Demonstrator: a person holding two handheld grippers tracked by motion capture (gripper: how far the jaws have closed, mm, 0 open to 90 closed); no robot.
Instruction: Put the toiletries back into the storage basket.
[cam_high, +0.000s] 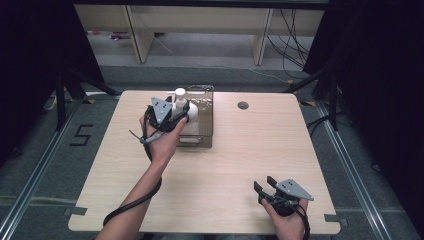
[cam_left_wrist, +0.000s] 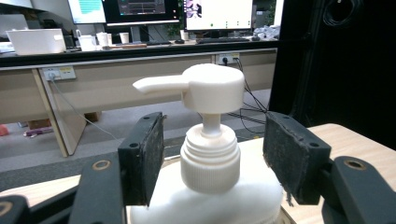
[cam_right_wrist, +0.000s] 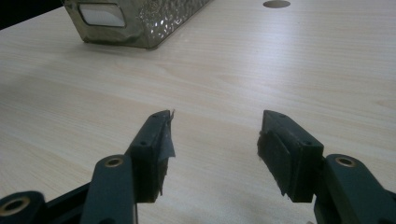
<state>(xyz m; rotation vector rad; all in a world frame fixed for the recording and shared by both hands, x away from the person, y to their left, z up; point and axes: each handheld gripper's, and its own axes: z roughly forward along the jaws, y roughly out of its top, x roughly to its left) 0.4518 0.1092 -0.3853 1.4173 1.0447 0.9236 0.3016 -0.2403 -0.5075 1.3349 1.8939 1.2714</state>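
- A light wooden table (cam_high: 220, 165) filled the middle of the high view, with a grey floor around it and dark curtains at both sides.
- A clear, dimpled tray (cam_high: 206, 131) sat on the far left part of the table, its long sides running near to far.
- A white pump bottle (cam_high: 186, 111) stood upright in the tray, at its left side.
- In the left gripper view the pump bottle (cam_left_wrist: 211, 158) rose between the two black jaws, its ribbed collar and pump head in the middle and its spout pointing left.
- The left gripper (cam_high: 176, 114), held in the person's left hand (cam_high: 162, 142), reached from the near left to the bottle's neck.
- The left gripper (cam_left_wrist: 214, 158) had its jaws spread apart, one on each side of the collar, and a gap showed between each pad and the bottle, so nothing was clamped.
- The right gripper (cam_high: 265, 186) sat low over the near right part of the table, held in the person's right hand (cam_high: 287, 215), well apart from the tray.
- In the right gripper view the right gripper (cam_right_wrist: 215, 140) had its jaws apart with only bare tabletop between them, and the near end of the tray (cam_right_wrist: 140, 28) lay far off at the upper left.
- A small round hole (cam_high: 243, 105) marked the table's far edge, right of the tray.
- A black cable (cam_high: 131, 202) trailed from the left gripper along the forearm to the near edge.
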